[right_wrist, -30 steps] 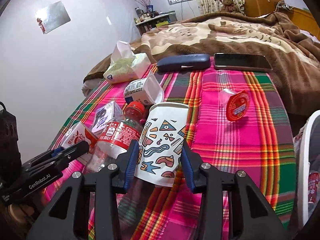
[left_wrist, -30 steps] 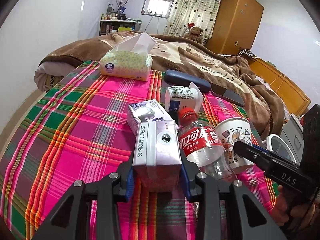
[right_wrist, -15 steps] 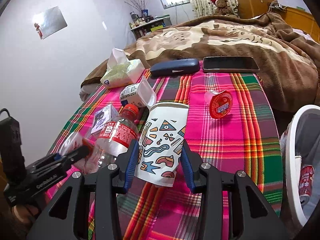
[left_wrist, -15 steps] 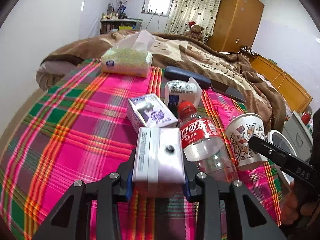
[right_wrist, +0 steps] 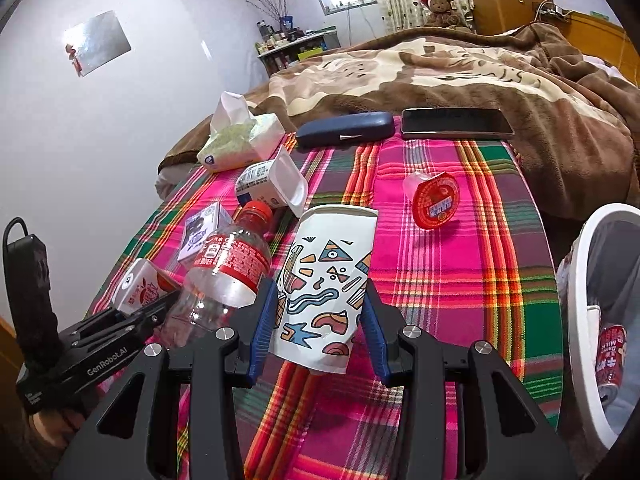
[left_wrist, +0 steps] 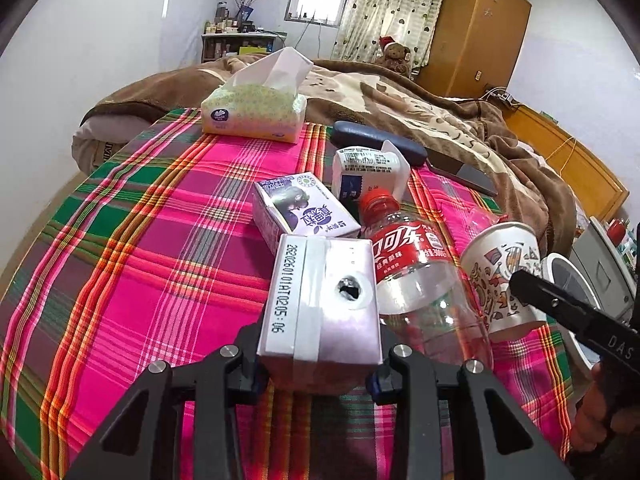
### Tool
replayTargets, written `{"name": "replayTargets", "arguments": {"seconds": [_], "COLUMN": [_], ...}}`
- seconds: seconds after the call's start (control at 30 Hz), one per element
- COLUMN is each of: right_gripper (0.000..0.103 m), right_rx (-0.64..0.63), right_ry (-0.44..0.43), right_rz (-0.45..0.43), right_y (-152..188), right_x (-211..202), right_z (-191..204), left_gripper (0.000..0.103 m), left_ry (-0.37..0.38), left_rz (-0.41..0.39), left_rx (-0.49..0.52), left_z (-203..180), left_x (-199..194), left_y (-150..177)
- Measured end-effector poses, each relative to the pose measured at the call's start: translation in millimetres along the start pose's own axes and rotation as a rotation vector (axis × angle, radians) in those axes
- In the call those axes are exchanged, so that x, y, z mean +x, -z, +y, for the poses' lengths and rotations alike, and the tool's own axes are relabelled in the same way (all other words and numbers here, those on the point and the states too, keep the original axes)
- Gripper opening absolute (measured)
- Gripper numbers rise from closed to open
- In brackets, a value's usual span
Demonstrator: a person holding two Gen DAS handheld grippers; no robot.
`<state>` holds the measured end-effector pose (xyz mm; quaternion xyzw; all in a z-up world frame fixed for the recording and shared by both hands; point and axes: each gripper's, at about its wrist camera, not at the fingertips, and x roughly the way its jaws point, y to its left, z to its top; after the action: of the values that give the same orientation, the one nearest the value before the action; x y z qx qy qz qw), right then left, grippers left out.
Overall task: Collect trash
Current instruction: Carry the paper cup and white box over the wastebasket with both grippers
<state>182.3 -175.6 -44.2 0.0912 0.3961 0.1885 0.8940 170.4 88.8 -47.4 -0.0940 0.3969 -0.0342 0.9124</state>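
2 grippers, each gripping 1 item above the plaid cloth point(left_wrist: 132, 248): our left gripper point(left_wrist: 318, 364) clamps a carton point(left_wrist: 320, 300) stamped "20260101AT0205:06", our right gripper point(right_wrist: 318, 330) a patterned cup point(right_wrist: 326, 280). Between them lies 1 red-labelled bottle point(right_wrist: 228, 268). Beyond: 1 purple carton point(left_wrist: 304, 210), 1 yogurt tub point(left_wrist: 368, 168), 1 jelly cup point(right_wrist: 434, 198). "GenRobot.AI" marks the left gripper.

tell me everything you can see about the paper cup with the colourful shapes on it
The white paper cup printed with colourful abstract shapes looks like thin card, and its rim is squashed out of round. It is clamped between the blue pads of the right gripper, base toward the camera, open mouth tilted away, above the pink plaid tablecloth. The clear plastic bottle with a red label lies close on its left; whether they touch is unclear.
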Motion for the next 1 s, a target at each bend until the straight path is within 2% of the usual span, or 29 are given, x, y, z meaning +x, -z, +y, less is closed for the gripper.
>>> {"name": "replayTargets", "arguments": {"seconds": [0.5, 0.7, 1.0], "right_gripper": [0.042, 0.042, 0.042], "right_rx": [-0.001, 0.014, 0.039], "right_ry": [-0.007, 0.003, 0.037], "right_rz": [-0.023, -0.044, -0.079], "right_y": [-1.2, -0.9, 1.5], "right_x": [-14.4, -28.2, -55.0], "right_z": [-0.1, -7.6, -26.6], "left_gripper": [0.036, 0.036, 0.036], "left_ry": [0.018, 0.037, 0.086], "left_rz": [-0.05, -0.067, -0.074], "left_rx": [0.021, 0.05, 0.126], "left_z": [-9.9, -25.3, -68.8], "left_x": [-32.1, -46.1, -55.6], "left_y": [-7.3, -11.9, -13.7]}}
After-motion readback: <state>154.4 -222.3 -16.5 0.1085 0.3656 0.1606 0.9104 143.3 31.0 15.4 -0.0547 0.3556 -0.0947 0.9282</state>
